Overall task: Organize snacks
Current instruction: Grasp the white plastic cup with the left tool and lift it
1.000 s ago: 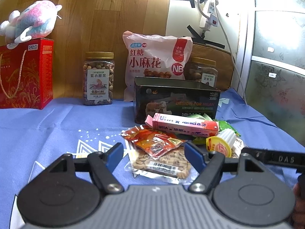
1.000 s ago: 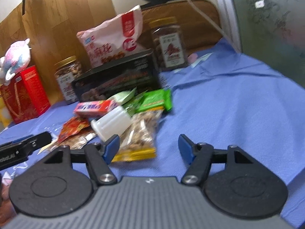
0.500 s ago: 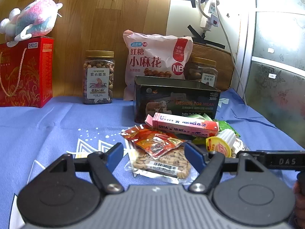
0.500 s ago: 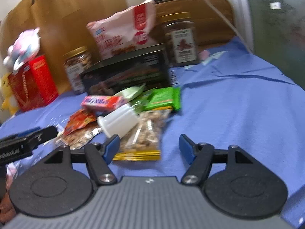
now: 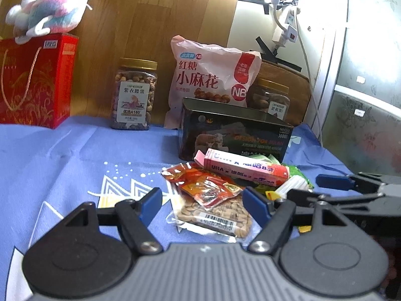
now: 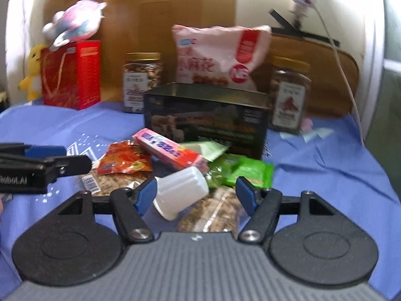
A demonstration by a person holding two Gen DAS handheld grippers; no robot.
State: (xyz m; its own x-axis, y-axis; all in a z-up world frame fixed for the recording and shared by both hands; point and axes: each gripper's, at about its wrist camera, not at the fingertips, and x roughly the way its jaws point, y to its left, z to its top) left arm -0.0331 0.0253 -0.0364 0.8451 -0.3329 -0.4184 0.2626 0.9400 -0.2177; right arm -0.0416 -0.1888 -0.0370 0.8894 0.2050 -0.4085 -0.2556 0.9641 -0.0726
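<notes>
A pile of small snacks lies on the blue cloth in front of an open dark tin box [image 5: 235, 130] [image 6: 208, 115]. A pink candy box [image 5: 245, 170] [image 6: 170, 151] tops the pile. Beside it are a red spicy packet [image 5: 208, 188] [image 6: 125, 161], a clear nut packet [image 5: 215, 215], a white plastic tub [image 6: 180, 192] and green packets [image 6: 248, 174]. My left gripper [image 5: 203, 205] is open, its fingers either side of the nut packet without touching it. My right gripper [image 6: 196, 192] is open just behind the white tub, its fingers apart from the tub.
Along the wooden back wall stand a red gift box [image 5: 35, 80] with a plush toy [image 5: 50, 22] on top, two nut jars [image 5: 135, 97] [image 6: 289, 95] and a large pink snack bag [image 5: 213, 75]. The cloth's right edge drops off by a glass panel [image 5: 371, 100].
My right gripper has rolled level and swung left, so the white tub now sits between its fingers. The left gripper has stayed almost where it was.
</notes>
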